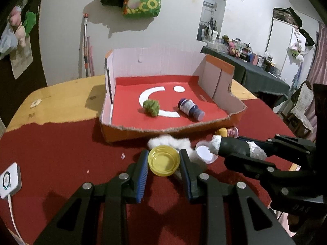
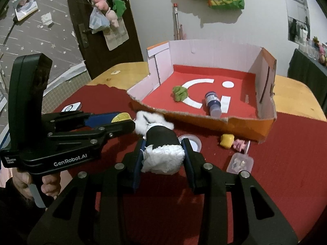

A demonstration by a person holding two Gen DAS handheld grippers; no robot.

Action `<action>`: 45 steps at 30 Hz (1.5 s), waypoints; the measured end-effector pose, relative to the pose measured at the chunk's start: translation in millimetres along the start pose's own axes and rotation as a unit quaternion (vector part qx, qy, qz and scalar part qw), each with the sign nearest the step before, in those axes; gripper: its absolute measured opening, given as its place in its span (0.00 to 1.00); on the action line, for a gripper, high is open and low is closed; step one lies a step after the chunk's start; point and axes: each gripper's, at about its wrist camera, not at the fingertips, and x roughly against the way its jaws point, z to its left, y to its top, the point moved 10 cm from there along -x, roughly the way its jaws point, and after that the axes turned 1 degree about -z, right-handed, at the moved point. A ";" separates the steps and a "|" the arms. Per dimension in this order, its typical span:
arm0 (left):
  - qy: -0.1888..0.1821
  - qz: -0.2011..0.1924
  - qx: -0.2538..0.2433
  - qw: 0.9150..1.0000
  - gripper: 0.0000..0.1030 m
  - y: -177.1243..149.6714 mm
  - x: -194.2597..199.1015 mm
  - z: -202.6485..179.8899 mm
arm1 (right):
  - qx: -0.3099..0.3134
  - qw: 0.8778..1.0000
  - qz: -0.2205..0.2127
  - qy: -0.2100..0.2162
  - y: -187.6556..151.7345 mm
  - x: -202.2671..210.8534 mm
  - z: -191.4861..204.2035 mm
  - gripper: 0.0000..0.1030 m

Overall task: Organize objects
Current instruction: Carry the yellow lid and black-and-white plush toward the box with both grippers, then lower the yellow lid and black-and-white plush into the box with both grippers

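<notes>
My left gripper [image 1: 164,160] is shut on a yellow plastic lid [image 1: 163,160], held just above the red cloth in front of the cardboard box [image 1: 155,131]. My right gripper [image 2: 163,149] is shut on a black roll stuffed with white paper [image 2: 162,143]; it also shows in the left wrist view [image 1: 235,146]. A white cotton wad [image 1: 169,141] lies under both. Inside the box lie a green crumpled ball [image 1: 151,107] and a dark blue bottle [image 1: 190,108] on its side.
Right of the grippers on the cloth lie a round clear lid [image 2: 194,141], a yellow piece [image 2: 226,139], a pink toy [image 2: 240,145] and a small clear case [image 2: 240,163]. A white device with a cable [image 1: 9,180] sits at the left. The wooden table [image 1: 61,100] shows beyond the cloth.
</notes>
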 end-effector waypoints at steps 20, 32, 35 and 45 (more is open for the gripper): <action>-0.015 0.002 -0.023 1.000 0.31 39.1 -22.1 -1.0 | 0.013 1.000 -0.008 -0.010 38.1 -13.5 -20.9 0.33; -0.024 0.029 -0.035 0.999 0.31 57.2 -51.4 5.2 | 0.015 1.000 0.020 -0.015 51.4 -45.0 -38.2 0.33; -0.026 0.041 -0.039 0.998 0.31 58.1 -61.3 5.6 | 0.019 0.999 0.037 -0.017 50.8 -57.5 -41.0 0.33; -0.029 0.071 -0.051 0.996 0.31 55.5 -86.2 10.0 | 0.013 0.996 0.082 -0.011 42.8 -86.6 -51.5 0.33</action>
